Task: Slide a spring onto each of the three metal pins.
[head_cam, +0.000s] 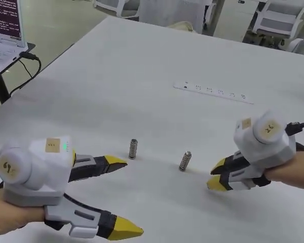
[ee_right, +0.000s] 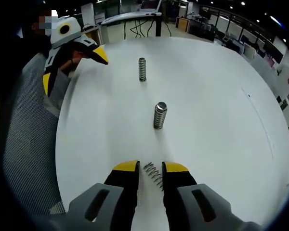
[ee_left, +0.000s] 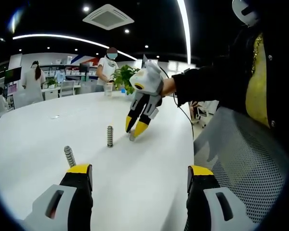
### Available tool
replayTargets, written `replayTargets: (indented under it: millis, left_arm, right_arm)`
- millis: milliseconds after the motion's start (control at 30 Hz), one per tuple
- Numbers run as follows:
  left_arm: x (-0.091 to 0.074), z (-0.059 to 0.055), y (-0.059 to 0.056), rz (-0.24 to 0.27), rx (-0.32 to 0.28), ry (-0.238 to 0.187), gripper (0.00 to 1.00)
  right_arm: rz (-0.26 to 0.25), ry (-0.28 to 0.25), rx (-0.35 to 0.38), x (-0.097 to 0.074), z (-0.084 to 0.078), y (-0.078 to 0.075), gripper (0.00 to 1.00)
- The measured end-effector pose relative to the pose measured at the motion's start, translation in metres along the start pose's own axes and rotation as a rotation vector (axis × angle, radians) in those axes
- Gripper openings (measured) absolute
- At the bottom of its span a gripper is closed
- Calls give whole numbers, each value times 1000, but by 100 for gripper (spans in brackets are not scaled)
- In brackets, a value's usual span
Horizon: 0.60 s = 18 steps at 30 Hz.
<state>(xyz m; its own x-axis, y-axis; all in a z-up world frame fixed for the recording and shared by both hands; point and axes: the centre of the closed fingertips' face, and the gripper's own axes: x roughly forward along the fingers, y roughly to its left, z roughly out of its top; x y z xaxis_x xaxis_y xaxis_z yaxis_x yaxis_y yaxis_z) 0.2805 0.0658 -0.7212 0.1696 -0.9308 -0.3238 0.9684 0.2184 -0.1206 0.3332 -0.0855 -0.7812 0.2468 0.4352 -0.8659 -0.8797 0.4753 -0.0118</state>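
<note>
Two metal pins stand upright on the white table (head_cam: 142,76), each with a spring around it: the left pin (head_cam: 133,148) (ee_left: 69,156) (ee_right: 142,69) and the right pin (head_cam: 185,160) (ee_left: 110,136) (ee_right: 159,115). My right gripper (head_cam: 216,176) (ee_right: 150,166) (ee_left: 135,129) is low over the table just right of the right pin. Its jaws are nearly together, shut on a loose spring (ee_right: 153,174) that lies slanted between them. My left gripper (head_cam: 122,196) (ee_left: 139,171) (ee_right: 73,69) hovers at the near left with its jaws wide apart and nothing between them.
A white power strip (head_cam: 213,92) lies further back on the table. A laptop (head_cam: 2,30) with a black cable (head_cam: 28,63) sits on a side stand at the far left. Chairs (head_cam: 273,23) stand beyond the far edge. People (ee_left: 108,67) stand in the background.
</note>
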Motion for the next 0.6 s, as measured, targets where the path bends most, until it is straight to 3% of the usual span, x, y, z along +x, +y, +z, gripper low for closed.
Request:
replayTargets:
  millis: [600]
  left_arm:
    - [0,0,-1,-3,-2,1,75]
  right_arm:
    - [-17,45,3,1,-20,-3,16]
